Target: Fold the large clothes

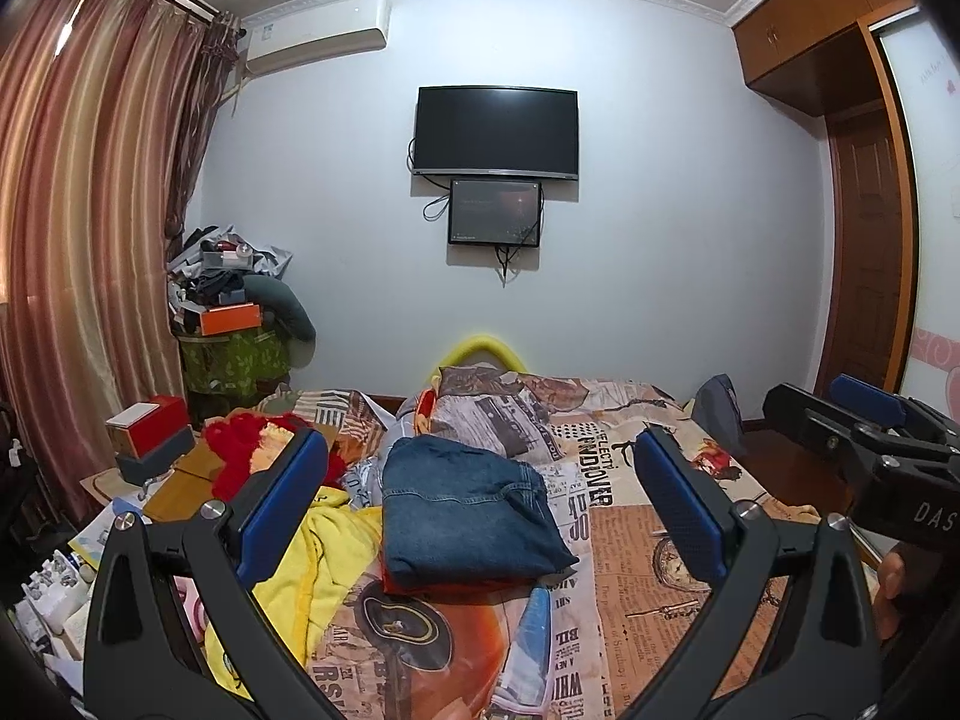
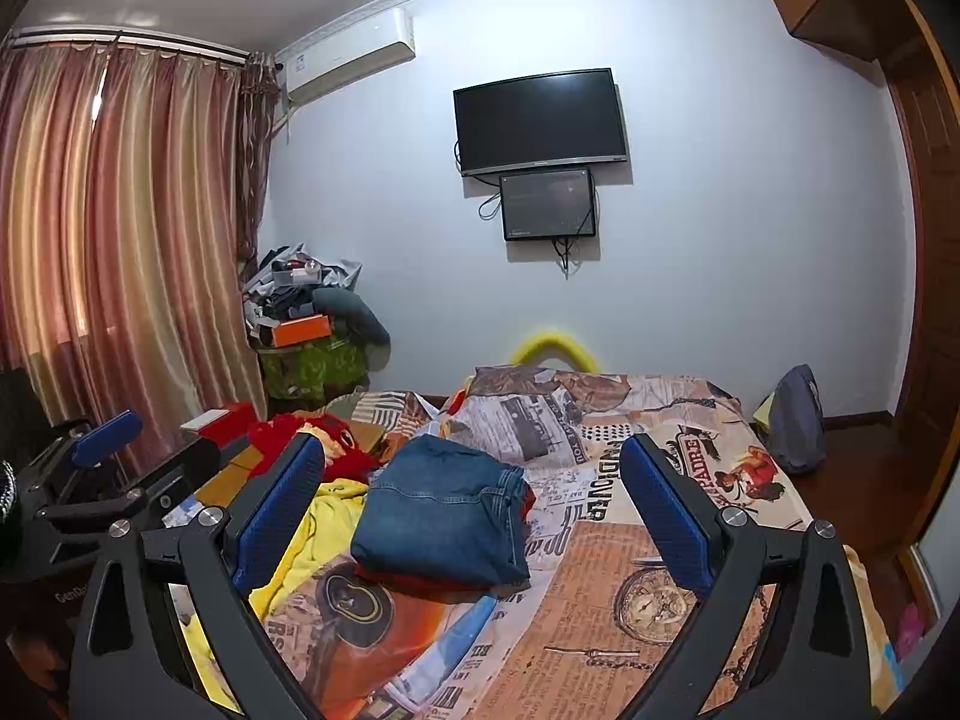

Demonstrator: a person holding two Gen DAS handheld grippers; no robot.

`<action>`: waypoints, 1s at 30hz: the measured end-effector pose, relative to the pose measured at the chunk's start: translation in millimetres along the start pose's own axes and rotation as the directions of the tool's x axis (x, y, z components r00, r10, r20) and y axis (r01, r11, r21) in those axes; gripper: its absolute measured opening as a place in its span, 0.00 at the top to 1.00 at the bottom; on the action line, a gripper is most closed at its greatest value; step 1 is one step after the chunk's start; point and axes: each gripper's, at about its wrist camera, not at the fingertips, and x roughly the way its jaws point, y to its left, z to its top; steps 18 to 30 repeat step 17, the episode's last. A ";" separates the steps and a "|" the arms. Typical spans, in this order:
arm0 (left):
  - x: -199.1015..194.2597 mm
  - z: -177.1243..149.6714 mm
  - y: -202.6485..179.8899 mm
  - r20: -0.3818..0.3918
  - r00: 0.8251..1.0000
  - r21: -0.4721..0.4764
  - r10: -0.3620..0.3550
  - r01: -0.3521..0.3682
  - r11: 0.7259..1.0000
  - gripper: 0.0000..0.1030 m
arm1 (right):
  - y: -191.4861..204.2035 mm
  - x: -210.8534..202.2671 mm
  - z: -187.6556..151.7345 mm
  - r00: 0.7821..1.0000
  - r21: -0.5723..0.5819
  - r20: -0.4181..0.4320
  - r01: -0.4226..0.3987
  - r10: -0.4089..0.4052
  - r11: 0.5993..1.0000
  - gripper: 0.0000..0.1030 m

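Denim jeans (image 1: 474, 516) sit folded on the bed (image 1: 660, 552); they look thick, heavy and floppy. Both grippers, left (image 1: 480, 504) and right (image 2: 474, 510), hold their fingers wide and empty. Grab a thick folded edge.

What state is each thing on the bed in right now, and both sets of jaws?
Denim garment: folded into a compact stack, lying on the bedspread, not gripped.
Red item: under the denim, only an edge showing.
Yellow garment: crumpled, unfolded, left of the denim.
Red garment: bunched up, unfolded.
Left gripper: jaws wide open, holding nothing.
Right gripper: jaws wide open, holding nothing.
Television: screen dark.
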 end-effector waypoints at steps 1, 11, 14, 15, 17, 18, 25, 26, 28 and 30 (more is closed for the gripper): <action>0.0 0.3 0.2 0.000 1.000 -0.001 -0.001 0.001 1.000 0.00 | 0.0 0.1 0.5 1.000 0.001 0.000 0.001 -0.001 1.000 0.05; -2.1 1.0 -1.7 0.011 1.000 0.001 0.002 -0.002 1.000 0.00 | -0.7 -0.2 0.4 1.000 0.005 0.000 0.004 -0.004 1.000 0.05; -1.4 1.4 -2.2 0.005 1.000 0.002 -0.002 0.002 1.000 0.00 | 0.0 0.9 0.9 1.000 0.009 -0.004 0.007 -0.007 1.000 0.05; -1.8 0.8 -2.9 0.006 1.000 0.004 -0.001 0.001 1.000 0.00 | 0.0 1.3 0.7 1.000 0.010 -0.005 0.008 -0.008 1.000 0.05; -0.9 1.7 -3.0 0.003 1.000 0.008 0.001 -0.001 1.000 0.00 | -0.3 1.3 1.0 1.000 0.010 -0.004 0.008 -0.008 1.000 0.05; -0.9 1.7 -3.0 0.003 1.000 0.008 0.001 -0.001 1.000 0.00 | -0.3 1.3 1.0 1.000 0.010 -0.004 0.008 -0.008 1.000 0.05; -0.9 1.7 -3.0 0.003 1.000 0.008 0.001 -0.001 1.000 0.00 | -0.3 1.3 1.0 1.000 0.010 -0.004 0.008 -0.008 1.000 0.05; -0.9 1.7 -3.0 0.003 1.000 0.008 0.001 -0.001 1.000 0.00 | -0.3 1.3 1.0 1.000 0.010 -0.004 0.008 -0.008 1.000 0.05; -0.9 1.7 -3.0 0.003 1.000 0.008 0.001 -0.001 1.000 0.00 | -0.3 1.3 1.0 1.000 0.010 -0.004 0.008 -0.008 1.000 0.05; -0.9 1.7 -3.0 0.003 1.000 0.008 0.001 -0.001 1.000 0.00 | -0.3 1.3 1.0 1.000 0.010 -0.004 0.008 -0.008 1.000 0.05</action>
